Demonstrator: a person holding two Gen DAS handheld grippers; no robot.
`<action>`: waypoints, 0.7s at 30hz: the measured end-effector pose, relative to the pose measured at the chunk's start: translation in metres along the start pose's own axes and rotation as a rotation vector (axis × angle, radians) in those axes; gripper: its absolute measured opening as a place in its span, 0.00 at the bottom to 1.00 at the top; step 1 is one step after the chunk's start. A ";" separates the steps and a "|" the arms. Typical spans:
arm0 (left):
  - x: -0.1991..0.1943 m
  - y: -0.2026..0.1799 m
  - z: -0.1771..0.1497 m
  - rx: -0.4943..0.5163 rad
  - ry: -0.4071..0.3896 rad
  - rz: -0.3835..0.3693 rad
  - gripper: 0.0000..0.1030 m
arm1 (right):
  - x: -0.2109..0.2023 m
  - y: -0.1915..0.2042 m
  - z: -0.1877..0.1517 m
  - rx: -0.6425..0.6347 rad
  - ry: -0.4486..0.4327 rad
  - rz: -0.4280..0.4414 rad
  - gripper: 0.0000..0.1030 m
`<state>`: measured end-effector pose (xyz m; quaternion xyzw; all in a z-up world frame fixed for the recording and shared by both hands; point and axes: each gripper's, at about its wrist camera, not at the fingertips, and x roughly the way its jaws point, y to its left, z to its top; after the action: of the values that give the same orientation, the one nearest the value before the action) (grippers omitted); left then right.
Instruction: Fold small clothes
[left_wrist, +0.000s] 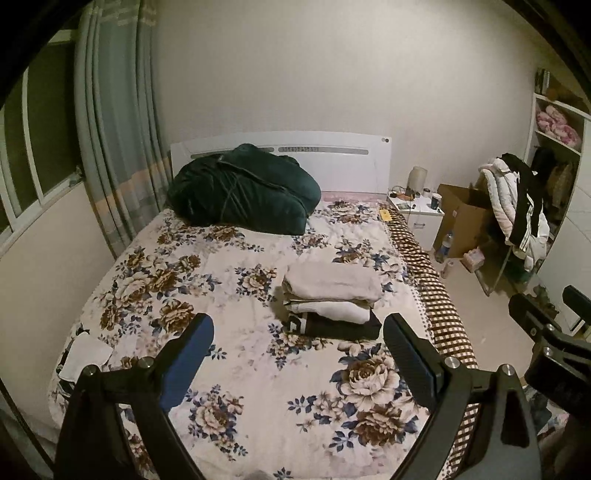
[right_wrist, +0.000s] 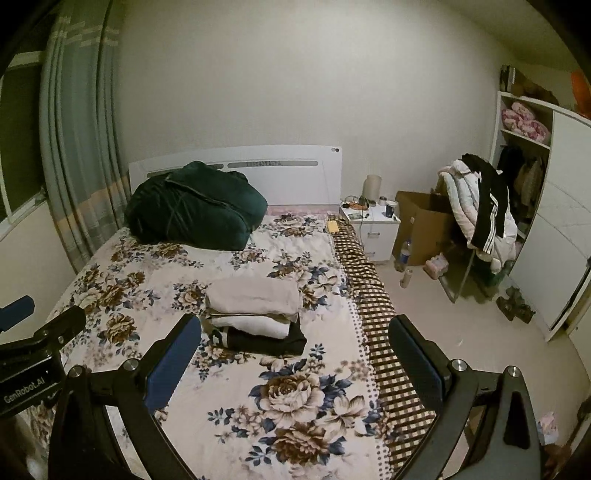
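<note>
A stack of folded clothes (left_wrist: 332, 299) lies on the floral bedspread (left_wrist: 229, 266), beige piece on top, white below, black at the bottom. It also shows in the right wrist view (right_wrist: 255, 314). My left gripper (left_wrist: 297, 339) is open and empty, held above the bed just in front of the stack. My right gripper (right_wrist: 295, 339) is open and empty, above the bed's right side near the stack. A small white cloth (left_wrist: 86, 356) lies at the bed's left edge.
A dark green bundle (left_wrist: 240, 188) sits by the white headboard (left_wrist: 332, 162). A nightstand (right_wrist: 371, 221), a cardboard box (right_wrist: 421, 225), bottles (right_wrist: 404, 254) and a chair draped with clothes (right_wrist: 480, 214) stand right of the bed. A wardrobe (right_wrist: 554, 221) is at far right.
</note>
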<state>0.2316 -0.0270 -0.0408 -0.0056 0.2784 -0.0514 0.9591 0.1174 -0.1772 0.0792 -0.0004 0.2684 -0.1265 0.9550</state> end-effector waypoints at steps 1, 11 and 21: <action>-0.002 0.000 -0.001 -0.001 0.001 0.002 0.98 | -0.004 0.000 0.000 -0.001 0.001 0.004 1.00; -0.020 -0.003 -0.008 -0.006 -0.016 0.037 0.99 | 0.002 -0.007 -0.001 0.000 0.025 0.031 1.00; -0.024 -0.008 -0.009 -0.002 -0.022 0.039 0.99 | 0.006 -0.012 0.001 -0.001 0.033 0.042 1.00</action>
<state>0.2064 -0.0326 -0.0352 -0.0014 0.2678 -0.0324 0.9629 0.1201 -0.1904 0.0776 0.0068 0.2843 -0.1063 0.9528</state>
